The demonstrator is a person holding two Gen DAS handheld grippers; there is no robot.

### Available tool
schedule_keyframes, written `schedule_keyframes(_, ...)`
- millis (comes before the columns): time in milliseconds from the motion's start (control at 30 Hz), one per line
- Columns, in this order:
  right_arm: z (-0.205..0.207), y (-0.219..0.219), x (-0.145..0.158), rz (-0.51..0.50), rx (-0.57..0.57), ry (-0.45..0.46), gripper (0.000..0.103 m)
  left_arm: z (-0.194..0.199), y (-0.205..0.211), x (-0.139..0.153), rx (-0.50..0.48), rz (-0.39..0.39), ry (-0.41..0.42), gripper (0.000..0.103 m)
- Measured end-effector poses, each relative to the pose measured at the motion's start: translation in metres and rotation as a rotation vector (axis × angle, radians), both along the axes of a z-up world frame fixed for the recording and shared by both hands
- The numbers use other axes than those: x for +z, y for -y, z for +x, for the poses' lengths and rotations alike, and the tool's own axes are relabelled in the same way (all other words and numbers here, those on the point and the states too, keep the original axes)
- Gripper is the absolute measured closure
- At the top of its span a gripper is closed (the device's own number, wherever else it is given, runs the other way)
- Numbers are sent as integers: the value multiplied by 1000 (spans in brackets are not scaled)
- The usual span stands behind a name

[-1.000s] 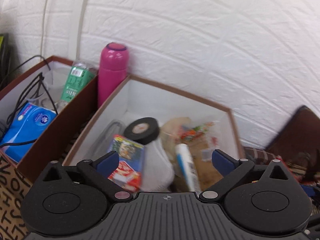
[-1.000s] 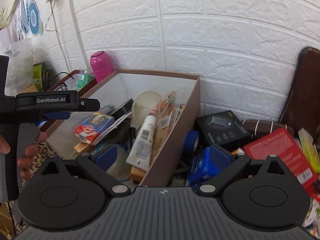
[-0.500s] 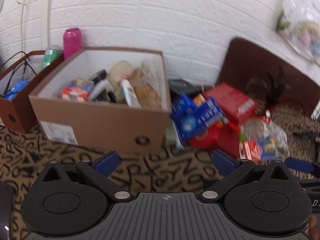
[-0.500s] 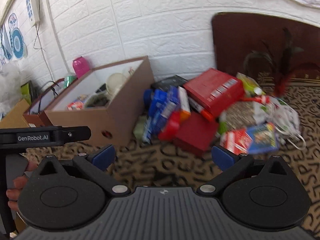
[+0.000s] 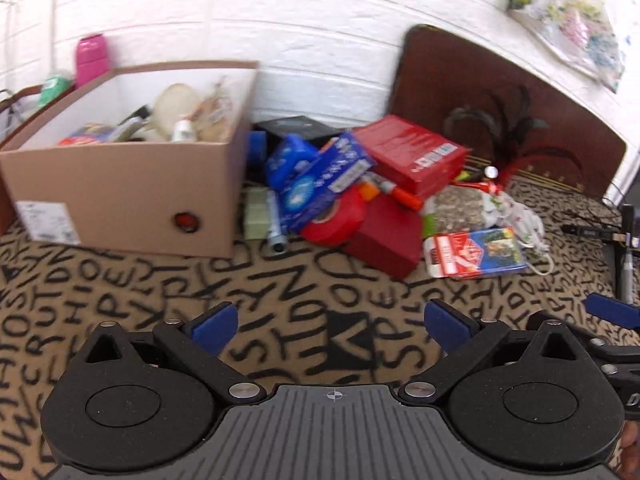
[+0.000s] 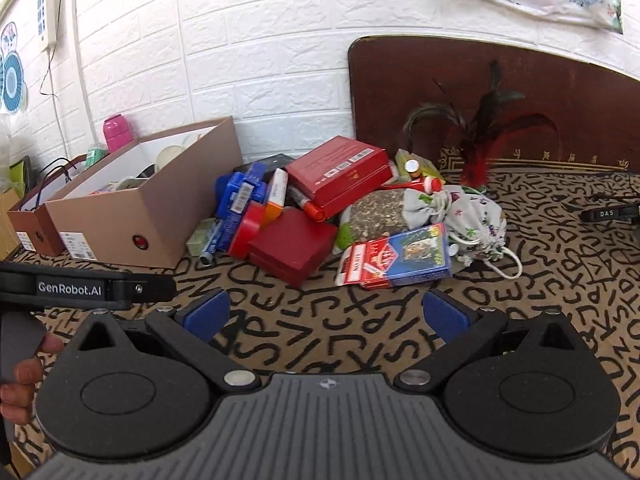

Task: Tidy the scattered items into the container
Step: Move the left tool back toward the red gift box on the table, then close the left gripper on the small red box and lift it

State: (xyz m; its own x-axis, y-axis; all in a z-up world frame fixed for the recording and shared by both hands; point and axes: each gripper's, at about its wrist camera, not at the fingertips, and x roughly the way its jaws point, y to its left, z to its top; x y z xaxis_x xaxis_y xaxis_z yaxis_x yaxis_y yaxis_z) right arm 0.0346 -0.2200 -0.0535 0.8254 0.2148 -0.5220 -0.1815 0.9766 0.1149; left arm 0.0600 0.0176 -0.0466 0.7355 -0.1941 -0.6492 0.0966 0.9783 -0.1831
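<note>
Left gripper (image 5: 330, 322): fingers spread wide, nothing between them, held above the letter-patterned counter (image 5: 280, 300). Right gripper (image 6: 326, 314): fingers likewise wide apart and empty, over the same surface. Neither touches any item.

The box (image 5: 132, 196) stands ahead and to the left of both grippers, against the white brick wall (image 5: 280, 20), well apart from the fingers. It already holds a mixed load, including a pale round object and a white tube; the rest is too blurred to identify. A second, darker box (image 6: 30, 216) sits just beside it on the far left, with a pink bottle (image 6: 116, 132) behind the two.

The scattered pile lies to the right of the box, touching or nearly touching its side wall. Contents noted: blue packs (image 5: 320, 184), a red tape roll (image 5: 336, 220), a flat red box (image 5: 386, 240) low in front, a larger red box (image 5: 412, 152) tilted on top, a black box (image 5: 292, 126) at the rear, a grain packet (image 6: 378, 208), a drawstring pouch (image 6: 472, 216) and a red-and-blue card pack (image 6: 396, 258).

The card pack is the item nearest the fingers. In the right wrist view it lies directly ahead, slightly toward the right finger (image 6: 444, 314), with a strip of bare counter between. In the left wrist view it sits ahead of the right finger, further off.

A feather duster (image 6: 476, 136) leans by the brown board (image 6: 500, 92) behind the pile.
</note>
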Motion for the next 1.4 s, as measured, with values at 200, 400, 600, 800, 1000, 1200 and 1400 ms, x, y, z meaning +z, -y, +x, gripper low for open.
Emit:
schedule_keyframes(200, 15, 16, -12, -68, -33, -7, 1, 28, 29, -12, -79, 2, -32, 10)
schedule_keyframes(400, 36, 25, -23, -54, -9, -39, 4, 62, 50, -26, -140, 26, -36, 19)
schedule_keyframes(600, 57, 11, -42, -67, 84, -96, 15, 91, 52, -36, -166, 23, -36, 23)
schedule_keyframes(800, 78, -8, -59, -92, 161, -140, 30, 114, 48, -45, -168, 28, -46, 23)
schedule_keyframes(1000, 97, -23, -68, -111, 216, -146, 33, 136, 37, -54, -180, -66, -77, 22)
schedule_keyframes(1200, 116, -40, -74, -163, 284, -129, 40, 157, 33, -57, -253, -106, -97, 21)
schedule_keyframes(1400, 129, -54, -73, -170, 373, -92, 52, 169, 29, -57, -333, -109, -119, 24)
